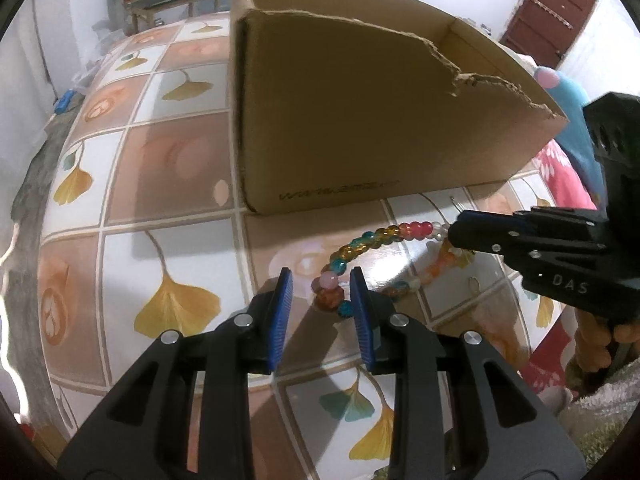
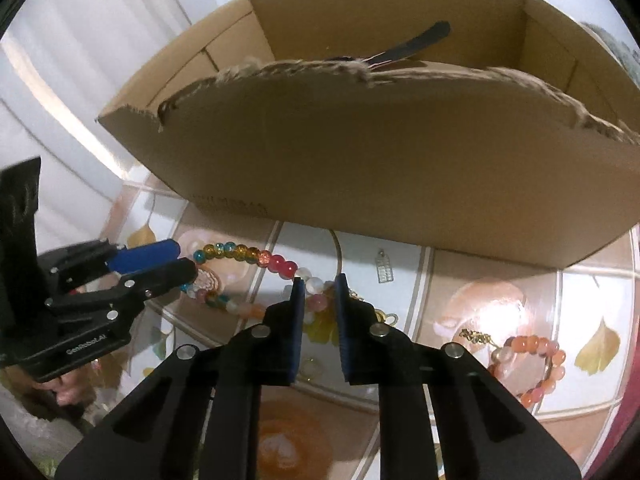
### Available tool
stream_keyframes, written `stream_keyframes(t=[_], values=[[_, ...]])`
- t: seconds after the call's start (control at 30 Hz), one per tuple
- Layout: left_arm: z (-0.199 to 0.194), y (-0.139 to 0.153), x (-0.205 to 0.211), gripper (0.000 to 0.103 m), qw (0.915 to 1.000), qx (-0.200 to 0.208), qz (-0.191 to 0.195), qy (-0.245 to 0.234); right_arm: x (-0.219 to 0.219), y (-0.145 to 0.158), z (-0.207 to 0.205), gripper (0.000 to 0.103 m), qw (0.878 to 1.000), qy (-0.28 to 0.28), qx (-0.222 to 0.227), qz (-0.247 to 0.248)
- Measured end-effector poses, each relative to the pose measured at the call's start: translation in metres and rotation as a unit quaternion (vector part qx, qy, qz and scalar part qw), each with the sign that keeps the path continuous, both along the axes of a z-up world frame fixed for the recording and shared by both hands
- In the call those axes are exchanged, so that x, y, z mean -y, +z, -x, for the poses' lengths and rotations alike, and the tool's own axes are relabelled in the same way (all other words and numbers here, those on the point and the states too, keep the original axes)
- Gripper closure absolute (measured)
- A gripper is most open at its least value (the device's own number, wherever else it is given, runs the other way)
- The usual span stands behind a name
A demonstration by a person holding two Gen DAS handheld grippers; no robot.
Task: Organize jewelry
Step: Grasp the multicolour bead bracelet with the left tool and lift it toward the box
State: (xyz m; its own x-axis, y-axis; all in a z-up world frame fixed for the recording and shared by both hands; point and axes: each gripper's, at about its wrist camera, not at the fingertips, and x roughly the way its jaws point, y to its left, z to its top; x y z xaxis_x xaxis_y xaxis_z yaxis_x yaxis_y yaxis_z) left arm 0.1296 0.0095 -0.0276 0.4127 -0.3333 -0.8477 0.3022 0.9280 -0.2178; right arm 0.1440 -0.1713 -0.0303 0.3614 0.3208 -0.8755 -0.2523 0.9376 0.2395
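A bracelet of multicoloured glass beads (image 1: pixel 384 234) lies as a loop on the leaf-patterned tablecloth, just in front of a cardboard box (image 1: pixel 360 120). My left gripper (image 1: pixel 320 276) straddles the loop's near end. The beads touch the right-hand pad, and a strip of cloth shows between them and the left-hand pad. My right gripper (image 1: pixel 454 234) comes in from the right, its tips closed on the pale beads at the far end. In the right wrist view my right gripper (image 2: pixel 319 282) pinches white and pink beads of the bracelet (image 2: pixel 240 252), with my left gripper (image 2: pixel 186 259) at the loop's left end.
The box (image 2: pixel 360 168) has a torn front wall, and a dark flat item (image 2: pixel 412 46) lies inside. On the cloth lie an orange-pink bead bracelet (image 2: pixel 536 364), a gold chain (image 2: pixel 476 336) and a small clear charm (image 2: pixel 384 272). A person's blue and pink clothing (image 1: pixel 568 168) is at the right.
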Motion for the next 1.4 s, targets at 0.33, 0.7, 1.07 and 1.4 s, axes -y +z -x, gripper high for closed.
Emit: stream_keyframes(t=[0.33,0.7,1.07,1.4], values=[[-0.002,0.000,0.017,0.078,0.9980,0.015,-0.053,-0.030,-0.027,-0.004,-0.007,0.090,0.997,0.051,0.005,0.062],[-0.004,-0.001,0.025,0.094,0.9963,0.028,-0.069,-0.043,-0.055,-0.005,-0.012,0.091,0.986,0.101,0.015,0.129],[0.001,0.009,0.009,0.094,0.9981,0.041,-0.018,-0.042,-0.069,0.009,-0.005,0.093,0.986,0.087,0.044,0.137],[0.027,0.069,-0.005,0.094,0.9913,0.124,0.011,-0.042,-0.050,0.075,0.022,0.094,0.983,0.069,0.119,0.119]])
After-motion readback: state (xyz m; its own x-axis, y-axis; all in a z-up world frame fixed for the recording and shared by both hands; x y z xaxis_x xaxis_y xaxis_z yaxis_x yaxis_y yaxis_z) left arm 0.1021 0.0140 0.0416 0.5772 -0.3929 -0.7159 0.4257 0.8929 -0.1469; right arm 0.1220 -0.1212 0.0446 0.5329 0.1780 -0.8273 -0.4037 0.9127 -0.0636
